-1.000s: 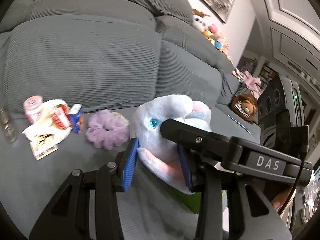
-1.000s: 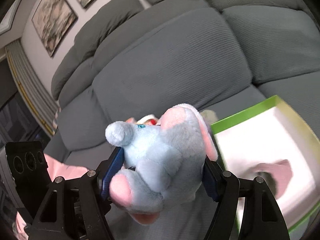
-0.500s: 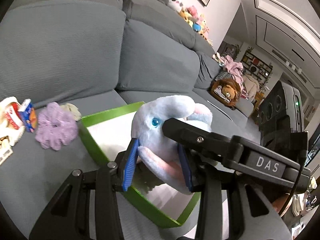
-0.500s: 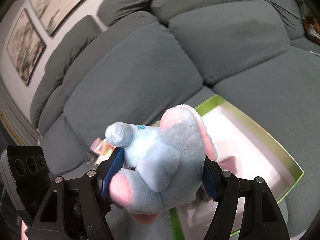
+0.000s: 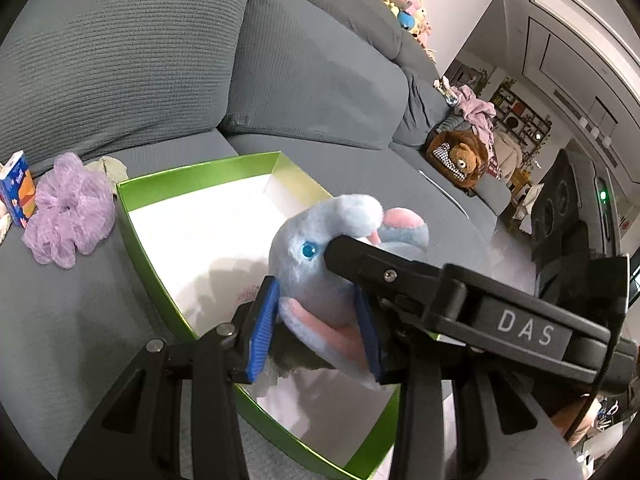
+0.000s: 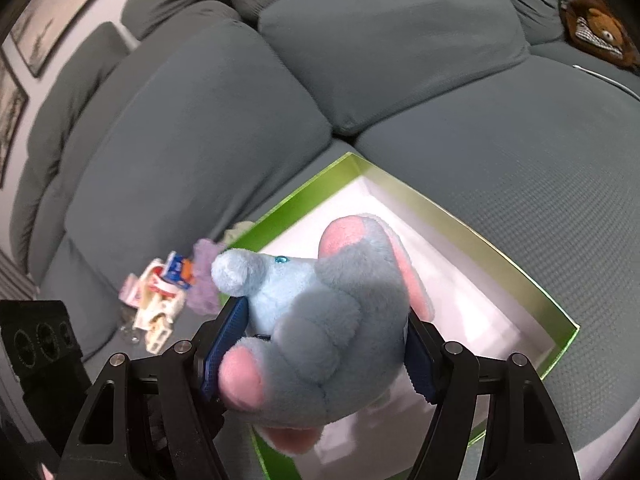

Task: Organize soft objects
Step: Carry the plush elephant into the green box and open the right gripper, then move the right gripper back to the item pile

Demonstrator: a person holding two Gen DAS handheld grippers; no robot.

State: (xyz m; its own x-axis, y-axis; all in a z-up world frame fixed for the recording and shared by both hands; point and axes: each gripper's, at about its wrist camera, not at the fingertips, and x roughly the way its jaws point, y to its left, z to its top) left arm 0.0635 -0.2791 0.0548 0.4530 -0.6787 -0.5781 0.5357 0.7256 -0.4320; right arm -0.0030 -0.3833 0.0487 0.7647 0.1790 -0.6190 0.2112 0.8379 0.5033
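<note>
The elephant (image 6: 320,320) is clamped by both grippers, left (image 5: 316,328) and right (image 6: 320,344); the box (image 6: 500,256) is seen directly below it.

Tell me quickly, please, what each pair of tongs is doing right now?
Left tongs: closed on the plush elephant.
Right tongs: closed on the same plush elephant.

"DAS" on right gripper (image 5: 362,280)

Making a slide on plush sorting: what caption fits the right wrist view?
Both claws grip a blue-and-pink plush elephant above an open green-rimmed white box on a grey sofa.
</note>
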